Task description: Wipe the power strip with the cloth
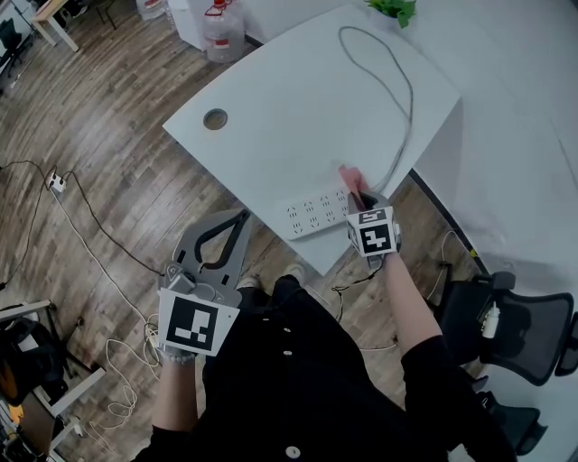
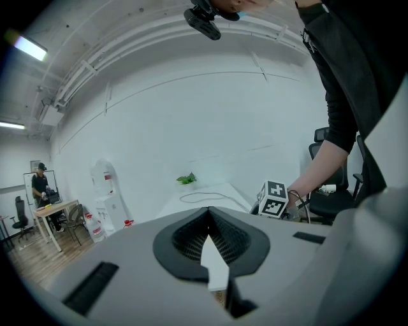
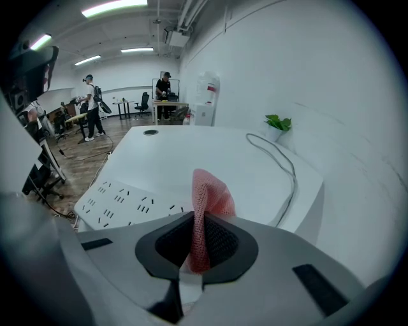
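A white power strip [image 1: 313, 213] lies at the near edge of the white table [image 1: 298, 108]; in the right gripper view the power strip [image 3: 124, 205] is at the lower left. Its grey cable [image 1: 395, 90] loops toward the far side. My right gripper [image 1: 359, 195] is shut on a pink cloth [image 1: 350, 180], held just above the strip's right end. The cloth [image 3: 207, 213] stands up between the jaws. My left gripper [image 1: 233, 224] is shut and empty, off the table's near edge to the left; in its own view the left gripper [image 2: 208, 213] points over the table.
A round cable hole [image 1: 215, 119] sits in the table's left part. A small green plant [image 1: 394, 9] stands at the far edge. An office chair [image 1: 515, 325] is at the right. Cables [image 1: 81, 226] run over the wooden floor. Water bottles [image 1: 222, 32] stand beyond the table.
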### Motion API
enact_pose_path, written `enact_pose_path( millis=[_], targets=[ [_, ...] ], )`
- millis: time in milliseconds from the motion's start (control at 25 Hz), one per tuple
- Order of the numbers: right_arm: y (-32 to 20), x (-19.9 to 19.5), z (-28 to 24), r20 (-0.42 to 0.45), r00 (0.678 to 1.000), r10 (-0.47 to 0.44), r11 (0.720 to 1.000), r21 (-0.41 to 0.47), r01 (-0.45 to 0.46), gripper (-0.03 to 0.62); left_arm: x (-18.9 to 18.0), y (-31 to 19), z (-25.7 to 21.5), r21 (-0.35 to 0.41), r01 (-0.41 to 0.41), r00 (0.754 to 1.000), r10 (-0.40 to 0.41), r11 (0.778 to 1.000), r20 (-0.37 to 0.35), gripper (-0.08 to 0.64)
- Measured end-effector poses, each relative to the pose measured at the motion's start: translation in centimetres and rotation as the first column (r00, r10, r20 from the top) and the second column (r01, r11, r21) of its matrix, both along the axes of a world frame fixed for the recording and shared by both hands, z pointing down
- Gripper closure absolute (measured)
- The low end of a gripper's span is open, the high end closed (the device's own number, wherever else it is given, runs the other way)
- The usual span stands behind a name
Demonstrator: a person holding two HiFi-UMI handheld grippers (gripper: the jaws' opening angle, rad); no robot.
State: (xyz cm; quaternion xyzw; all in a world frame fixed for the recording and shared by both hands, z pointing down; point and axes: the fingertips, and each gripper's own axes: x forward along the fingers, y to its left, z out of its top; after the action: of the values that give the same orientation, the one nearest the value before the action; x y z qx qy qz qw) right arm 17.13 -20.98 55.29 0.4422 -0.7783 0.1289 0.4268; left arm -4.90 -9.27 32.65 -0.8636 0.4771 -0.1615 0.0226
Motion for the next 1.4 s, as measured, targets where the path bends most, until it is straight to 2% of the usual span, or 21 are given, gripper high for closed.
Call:
enact_pose_path(
  millis=[240,680,1400],
  targets=[
    [0.8,-1.6,-0.2,0.009,1.0,-0.023,1.0,-0.004,0.023,0.538,-0.7,0.2,-0.2,0.001,0.004,1.0,-0.004,1.0,-0.002,0.546],
    [3.7,-6.7,-0.4,0.05,0.991,-0.121,0.992,-0.027,0.122,0.538,-1.6,0.9,-0.2,0.004,0.013,1.0,-0.013,1.0,-0.003,0.546],
    [7.6,-15.0,-0.5,0.087,0.959,-0.268,0.961,-0.043,0.272,0.538,-4.2,2.2,-0.1,0.003,0.036,0.999,-0.036,0.999,-0.007,0.546]
  ],
)
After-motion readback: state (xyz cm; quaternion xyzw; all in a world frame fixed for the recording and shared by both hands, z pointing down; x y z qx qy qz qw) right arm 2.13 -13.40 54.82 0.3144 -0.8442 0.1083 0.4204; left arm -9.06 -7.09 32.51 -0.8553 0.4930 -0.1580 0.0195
